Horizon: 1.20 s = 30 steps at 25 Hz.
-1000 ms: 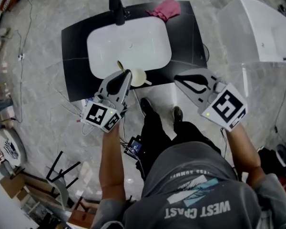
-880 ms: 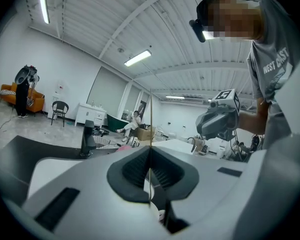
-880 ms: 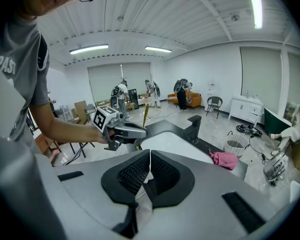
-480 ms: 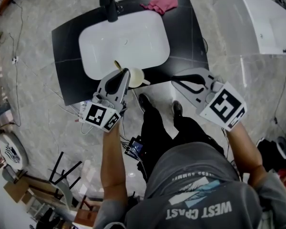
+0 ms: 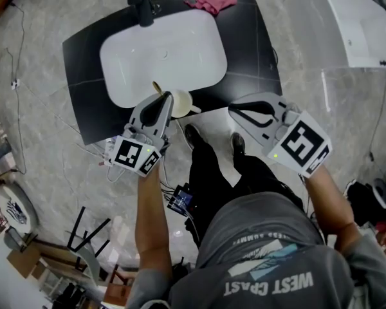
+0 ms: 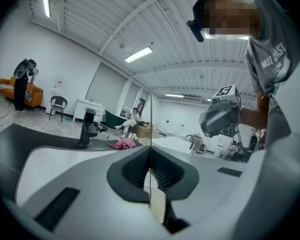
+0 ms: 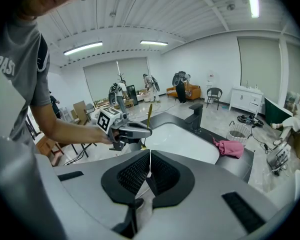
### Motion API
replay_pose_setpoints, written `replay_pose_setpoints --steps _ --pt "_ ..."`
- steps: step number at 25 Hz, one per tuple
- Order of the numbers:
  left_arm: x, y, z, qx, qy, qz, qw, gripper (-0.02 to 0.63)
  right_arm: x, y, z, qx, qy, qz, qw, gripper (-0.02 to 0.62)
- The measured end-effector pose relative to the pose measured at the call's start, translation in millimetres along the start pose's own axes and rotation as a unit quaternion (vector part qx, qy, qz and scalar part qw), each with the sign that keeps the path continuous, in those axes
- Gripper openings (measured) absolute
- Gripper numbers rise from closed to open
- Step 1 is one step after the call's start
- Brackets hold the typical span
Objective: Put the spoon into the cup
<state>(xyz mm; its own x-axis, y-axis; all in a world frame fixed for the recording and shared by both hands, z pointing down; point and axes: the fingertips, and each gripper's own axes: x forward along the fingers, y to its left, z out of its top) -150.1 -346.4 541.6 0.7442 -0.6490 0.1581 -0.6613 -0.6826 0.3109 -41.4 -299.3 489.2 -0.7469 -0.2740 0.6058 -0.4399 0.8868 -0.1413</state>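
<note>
Clamping spoon [image 5: 157, 86] upright in left gripper [image 5: 165, 98]; centring over cup [image 5: 184, 103] beside its tips, lowering straight. Right gripper [image 5: 234, 109] idling closed, empty.

In the head view the left gripper [image 5: 165, 101] covers most of the spoon [image 5: 157, 87], leaving only its top end in sight, and hides one side of the cup [image 5: 184, 103]. In the left gripper view the spoon is an edge-on sliver between the fingers [image 6: 132, 171]; which end is gripped cannot be told
</note>
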Motion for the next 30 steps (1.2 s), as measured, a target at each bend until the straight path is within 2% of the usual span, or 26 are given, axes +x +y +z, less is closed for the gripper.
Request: replay_pose_setpoints --steps 30 --pt "10.8 8.2 -28.9 -0.009 0.012 -0.004 0.9999 0.003 10.5 2.3 -28.4 0.035 0.016 0.006 0.999 0.032"
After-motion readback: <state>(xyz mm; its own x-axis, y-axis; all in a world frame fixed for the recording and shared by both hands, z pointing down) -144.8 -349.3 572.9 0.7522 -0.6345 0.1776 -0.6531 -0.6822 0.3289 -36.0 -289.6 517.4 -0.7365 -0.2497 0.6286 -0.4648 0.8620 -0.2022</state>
